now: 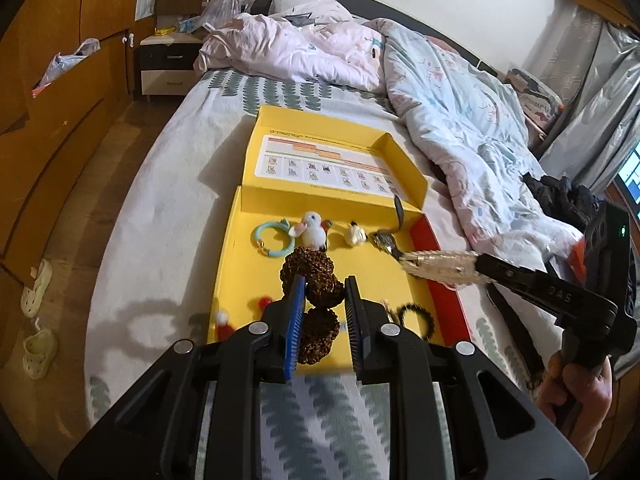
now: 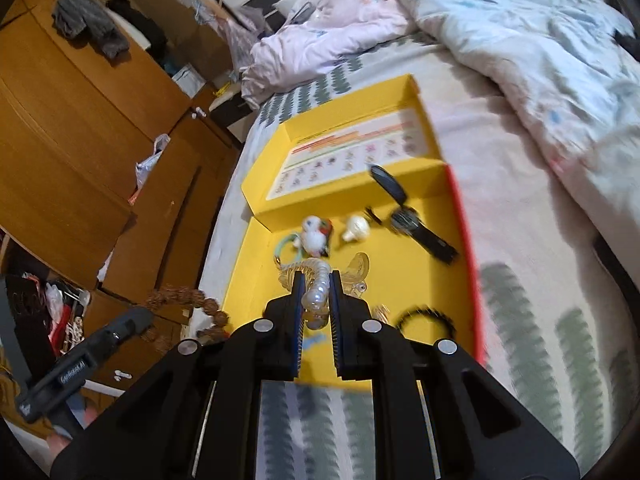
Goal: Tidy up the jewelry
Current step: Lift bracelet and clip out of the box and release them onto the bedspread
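An open yellow box (image 1: 384, 272) lies on the bed. My left gripper (image 1: 325, 288) is shut on a brown knobbly bead bracelet (image 1: 308, 270), held above the box. My right gripper (image 2: 316, 284) is shut on a clear, pearly bracelet (image 2: 316, 298). That clear bracelet (image 1: 440, 264) and right gripper (image 1: 480, 266) show in the left wrist view over the box's right side. The brown bracelet (image 2: 180, 300) and left gripper (image 2: 136, 320) hang left of the box in the right wrist view. Inside the box lie a teal ring (image 1: 272, 238), a white plush bird (image 1: 314, 232), a white charm (image 1: 356, 234), a watch (image 2: 412, 220) and a black bead bracelet (image 1: 416, 318).
Red-and-white pompom pieces (image 1: 224, 322) lie at the box's near left. Crumpled quilts (image 1: 460, 100) fill the far and right side of the bed. Wooden wardrobes (image 2: 80, 128) and a nightstand (image 1: 168, 60) stand left of the bed. A hand (image 1: 580, 392) grips the right tool.
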A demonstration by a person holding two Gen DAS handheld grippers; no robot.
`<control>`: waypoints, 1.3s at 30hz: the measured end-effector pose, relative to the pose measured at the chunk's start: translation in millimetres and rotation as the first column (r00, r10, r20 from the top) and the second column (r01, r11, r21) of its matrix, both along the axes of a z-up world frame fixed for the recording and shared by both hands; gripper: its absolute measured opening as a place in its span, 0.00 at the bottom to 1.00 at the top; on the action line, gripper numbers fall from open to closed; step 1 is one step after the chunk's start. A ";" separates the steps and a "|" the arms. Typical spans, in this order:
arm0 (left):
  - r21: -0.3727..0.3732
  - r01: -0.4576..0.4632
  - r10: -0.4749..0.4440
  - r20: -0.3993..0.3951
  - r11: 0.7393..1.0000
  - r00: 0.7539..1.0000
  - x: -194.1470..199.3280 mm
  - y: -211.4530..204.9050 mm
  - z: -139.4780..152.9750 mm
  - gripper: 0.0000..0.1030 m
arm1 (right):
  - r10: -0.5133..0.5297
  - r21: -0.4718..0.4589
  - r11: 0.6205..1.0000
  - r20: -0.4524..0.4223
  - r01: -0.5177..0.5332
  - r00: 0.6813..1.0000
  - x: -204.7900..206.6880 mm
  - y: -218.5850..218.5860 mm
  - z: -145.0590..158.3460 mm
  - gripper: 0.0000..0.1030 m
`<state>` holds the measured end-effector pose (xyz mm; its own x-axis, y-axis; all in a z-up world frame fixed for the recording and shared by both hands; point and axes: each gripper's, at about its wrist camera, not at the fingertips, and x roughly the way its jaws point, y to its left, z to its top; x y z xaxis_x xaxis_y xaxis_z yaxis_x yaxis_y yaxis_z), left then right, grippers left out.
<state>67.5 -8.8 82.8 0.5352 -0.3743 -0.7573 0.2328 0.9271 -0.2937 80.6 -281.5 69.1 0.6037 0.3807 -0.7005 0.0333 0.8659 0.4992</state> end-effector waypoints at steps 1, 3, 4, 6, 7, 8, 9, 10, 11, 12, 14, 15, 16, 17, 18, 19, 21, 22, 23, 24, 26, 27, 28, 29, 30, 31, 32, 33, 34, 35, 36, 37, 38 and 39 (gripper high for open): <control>0.001 0.004 -0.004 0.000 1.000 1.000 -5.9 0.8 1.4 0.20 | -0.005 0.005 1.000 -0.001 0.005 1.000 -10.8 -5.4 -0.5 0.12; 0.001 0.018 -0.018 0.001 1.000 1.000 -23.8 1.7 5.1 0.20 | -0.025 0.022 0.999 0.001 0.025 1.000 -37.9 -17.0 -2.4 0.12; 0.001 0.023 -0.023 0.005 1.000 1.000 -31.3 1.4 6.5 0.20 | -0.033 0.025 0.999 -0.001 0.033 0.999 -49.6 -21.4 -4.1 0.12; -0.001 0.037 -0.037 0.013 0.999 0.999 -47.8 -0.6 8.3 0.20 | -0.047 0.035 0.998 -0.008 0.047 0.999 -73.4 -30.2 -10.2 0.12; -0.007 0.052 -0.051 0.015 0.999 0.999 -59.6 -2.3 7.3 0.20 | -0.055 0.042 0.998 -0.016 0.055 0.998 -86.6 -35.3 -15.9 0.12; -0.015 0.064 -0.064 0.013 0.998 0.998 -69.5 -4.2 5.3 0.20 | -0.056 0.041 0.998 -0.029 0.057 0.998 -93.8 -37.7 -20.8 0.12; -0.019 0.072 -0.071 0.008 0.997 0.997 -76.8 -5.8 3.2 0.20 | -0.067 0.050 0.996 -0.041 0.069 0.997 -104.9 -42.9 -28.4 0.12; -0.028 0.084 -0.084 -0.004 0.996 0.996 -86.5 -7.7 -1.3 0.20 | -0.074 0.055 0.995 -0.052 0.077 0.996 -113.5 -46.8 -35.2 0.12; -0.039 0.101 -0.102 -0.018 0.994 0.995 -95.6 -10.0 -6.3 0.20 | -0.074 0.057 0.995 -0.065 0.078 0.995 -118.8 -49.1 -40.8 0.12; -0.050 0.119 -0.121 -0.029 0.992 0.992 -102.7 -12.1 -10.9 0.20 | -0.079 0.075 0.994 -0.077 0.085 0.994 -126.5 -54.1 -49.3 0.12; -0.059 0.141 -0.144 -0.046 0.988 0.989 -113.1 -16.6 -20.7 0.20 | -0.084 0.092 0.991 -0.105 0.094 0.991 -135.6 -61.2 -64.0 0.12; -0.059 0.151 -0.154 -0.056 0.987 0.986 -116.7 -19.1 -27.6 0.20 | -0.090 0.096 0.990 -0.113 0.101 0.990 -137.2 -64.2 -68.6 0.12; -0.060 0.154 -0.158 -0.068 0.986 0.985 -119.1 -20.3 -33.3 0.20 | -0.100 0.096 0.989 -0.123 0.112 0.987 -139.5 -67.6 -75.3 0.12; -0.060 0.154 -0.158 -0.082 0.986 0.984 -119.4 -20.8 -39.5 0.20 | -0.110 0.089 0.988 -0.139 0.123 0.984 -140.9 -70.1 -83.1 0.12; -0.062 0.154 -0.160 -0.102 0.986 0.982 -117.4 -21.4 -48.7 0.20 | -0.112 0.090 0.988 -0.148 0.126 0.983 -141.3 -71.6 -87.6 0.12; -0.066 0.155 -0.162 -0.111 0.986 0.981 -118.8 -20.0 -53.7 0.20 | -0.114 0.102 0.986 -0.157 0.131 0.981 -141.3 -73.7 -93.6 0.12; -0.055 0.137 -0.144 -0.139 0.989 0.980 -112.9 -16.9 -67.9 0.20 | -0.116 0.110 0.984 -0.175 0.137 0.978 -139.9 -77.7 -102.8 0.12; -0.046 0.131 -0.136 -0.144 0.990 0.980 -112.5 -14.0 -72.5 0.20 | -0.124 0.107 0.984 -0.183 0.146 0.975 -137.9 -80.0 -106.7 0.12; -0.033 0.119 -0.123 -0.152 0.992 0.981 -108.5 -11.3 -78.5 0.20 | -0.127 0.107 0.983 -0.190 0.149 0.974 -136.0 -81.4 -109.0 0.12; -0.023 0.106 -0.109 -0.163 0.994 0.981 -104.4 -7.8 -84.3 0.20 | -0.128 0.116 0.981 -0.198 0.153 0.972 -132.8 -83.5 -112.5 0.12; -0.010 0.085 -0.085 -0.178 0.996 0.980 -98.9 -0.6 -92.5 0.20 | -0.137 0.116 0.980 -0.208 0.164 0.968 -129.3 -87.0 -117.8 0.12; -0.002 0.077 -0.076 -0.183 0.997 0.980 -98.6 1.8 -95.3 0.20 | -0.147 0.099 0.980 -0.212 0.171 0.966 -128.3 -87.9 -119.3 0.13; 0.011 0.068 -0.065 -0.189 0.998 0.980 -95.4 4.5 -98.4 0.20 | -0.156 0.094 0.979 -0.210 0.179 0.965 -127.4 -89.5 -120.8 0.13; 0.020 0.060 -0.055 -0.190 0.998 0.980 -92.9 6.9 -100.4 0.20 | -0.161 0.106 0.977 -0.209 0.186 0.965 -126.4 -91.8 -122.7 0.14; 0.026 0.054 -0.048 -0.191 0.998 0.980 -93.0 8.9 -102.0 0.20 | -0.162 0.107 0.976 -0.211 0.188 0.964 -125.1 -92.4 -123.7 0.15; 0.036 0.043 -0.035 -0.193 0.998 0.981 -91.0 12.3 -104.2 0.20 | -0.163 0.094 0.978 -0.210 0.186 0.964 -123.9 -92.4 -123.7 0.18; 0.047 0.036 -0.027 -0.191 0.998 0.981 -90.3 14.7 -106.0 0.20 | -0.168 0.085 0.979 -0.204 0.188 0.965 -123.2 -92.5 -123.0 0.21; 0.060 0.032 -0.020 -0.190 0.998 0.982 -88.8 16.4 -108.1 0.20 | -0.176 0.082 0.977 -0.197 0.195 0.964 -123.7 -93.5 -123.2 0.21; 0.072 0.024 -0.009 -0.192 0.997 0.981 -87.0 19.1 -111.1 0.20 | -0.185 0.078 0.976 -0.193 0.203 0.964 -124.0 -94.6 -123.9 0.22; 0.076 0.011 0.004 -0.196 0.997 0.981 -84.9 23.0 -113.9 0.20 | -0.191 0.067 0.976 -0.196 0.208 0.962 -123.4 -95.1 -125.0 0.22; 0.082 -0.003 0.019 -0.199 0.997 0.980 -82.8 27.4 -116.0 0.20 | -0.201 0.058 0.975 -0.197 0.216 0.960 -123.0 -96.2 -124.9 0.24; 0.086 -0.011 0.028 -0.197 0.996 0.980 -80.9 31.0 -116.7 0.23 | -0.225 0.038 0.971 -0.190 0.236 0.956 -124.1 -97.7 -123.6 0.28; 0.088 -0.023 0.039 -0.190 0.996 0.981 -78.7 35.6 -115.6 0.34 | -0.250 0.004 0.967 -0.176 0.254 0.952 -125.3 -98.3 -121.1 0.30; 0.085 -0.036 0.051 -0.181 0.996 0.982 -77.1 40.6 -113.7 0.40 | -0.263 -0.019 0.965 -0.163 0.263 0.951 -126.4 -99.0 -119.0 0.33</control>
<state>-9.6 31.8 -30.9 0.3991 -0.2870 -0.8708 0.1410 0.9577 -0.2510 -45.8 -380.5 -50.0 0.5604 0.2261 -0.7968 0.3407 0.8139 0.4706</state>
